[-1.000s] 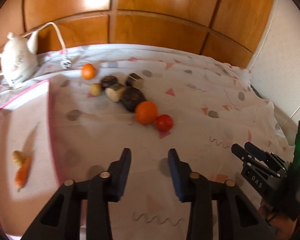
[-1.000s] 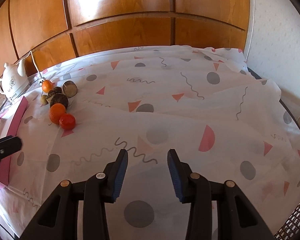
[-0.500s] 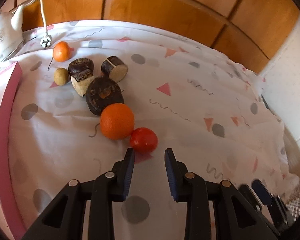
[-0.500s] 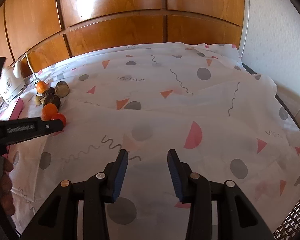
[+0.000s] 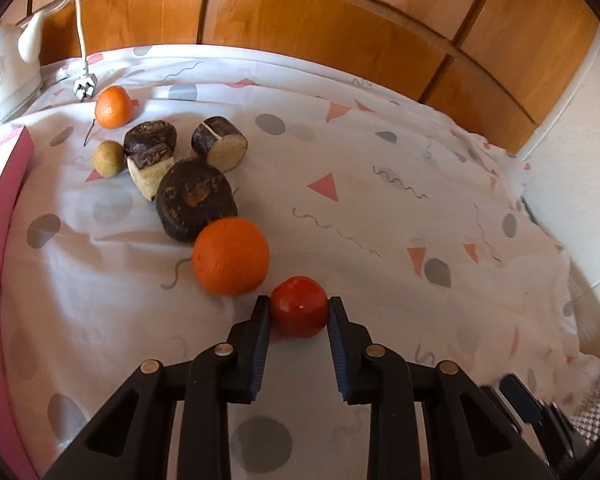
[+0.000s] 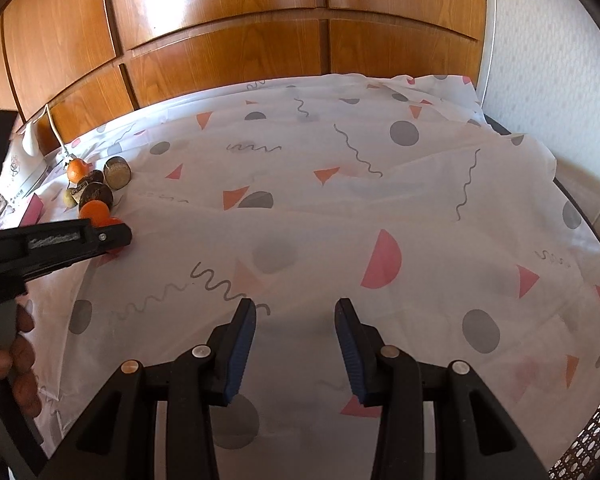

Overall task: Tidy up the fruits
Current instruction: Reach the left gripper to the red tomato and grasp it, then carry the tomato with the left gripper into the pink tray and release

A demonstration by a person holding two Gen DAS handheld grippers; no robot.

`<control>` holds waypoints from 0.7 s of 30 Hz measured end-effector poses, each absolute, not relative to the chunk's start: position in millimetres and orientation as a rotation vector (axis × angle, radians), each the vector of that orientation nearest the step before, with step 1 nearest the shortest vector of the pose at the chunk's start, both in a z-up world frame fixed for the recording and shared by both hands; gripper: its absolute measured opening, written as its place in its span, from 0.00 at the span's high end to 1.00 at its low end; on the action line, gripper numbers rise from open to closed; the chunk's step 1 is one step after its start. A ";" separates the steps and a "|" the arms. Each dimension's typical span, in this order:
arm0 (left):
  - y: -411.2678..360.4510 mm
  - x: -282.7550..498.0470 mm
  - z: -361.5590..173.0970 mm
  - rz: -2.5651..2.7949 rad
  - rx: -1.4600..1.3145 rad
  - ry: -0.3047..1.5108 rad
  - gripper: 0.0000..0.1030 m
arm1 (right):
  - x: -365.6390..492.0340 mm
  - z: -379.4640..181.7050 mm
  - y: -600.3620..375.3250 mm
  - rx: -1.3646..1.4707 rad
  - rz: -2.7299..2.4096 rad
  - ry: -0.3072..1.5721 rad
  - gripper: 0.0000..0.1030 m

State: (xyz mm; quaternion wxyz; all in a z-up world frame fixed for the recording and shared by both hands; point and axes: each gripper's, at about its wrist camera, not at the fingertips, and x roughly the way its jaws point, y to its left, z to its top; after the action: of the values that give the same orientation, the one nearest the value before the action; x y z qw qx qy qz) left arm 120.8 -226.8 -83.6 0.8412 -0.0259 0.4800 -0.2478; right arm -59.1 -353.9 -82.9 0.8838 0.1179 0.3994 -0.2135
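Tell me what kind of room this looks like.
Probably a home, maybe a bedroom: a patterned sheet covers the surface, wooden cabinet doors stand behind it, and a white kettle sits at the edge.

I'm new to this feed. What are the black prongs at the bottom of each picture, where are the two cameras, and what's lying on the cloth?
No robot here: a person holds a hand-squeezed two-finger gripper in each hand, and a fisheye camera on each looks along its fingers. The prongs are those fingers. In the left view, the left gripper has its pads against both sides of a tomato, shut on it. Beyond it on the cloth lie an orange, a smaller orange, dark cut chunks and a small potato. In the right view, the right gripper hangs open over bare cloth, holding nothing; the left one shows at its left edge.
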 end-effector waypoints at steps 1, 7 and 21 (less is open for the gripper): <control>-224.1 119.2 -81.8 -0.531 -0.057 1.008 0.73 | -59.0 -83.5 -354.0 0.248 -0.445 0.833 0.60; -187.6 93.6 -52.6 -0.573 -0.048 0.934 0.73 | -58.9 -87.5 -352.5 0.250 -0.449 0.842 0.60; -16.6 115.2 -12.6 -0.226 -0.121 0.820 0.73 | -57.9 -88.8 -345.5 0.224 -0.467 0.839 0.60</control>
State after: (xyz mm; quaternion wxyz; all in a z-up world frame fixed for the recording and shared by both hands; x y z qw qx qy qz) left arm 115.2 -16.6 -12.6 0.9091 -0.0586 0.3975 -0.1097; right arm -57.9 -345.5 -88.8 0.8810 0.1073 0.4025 -0.2242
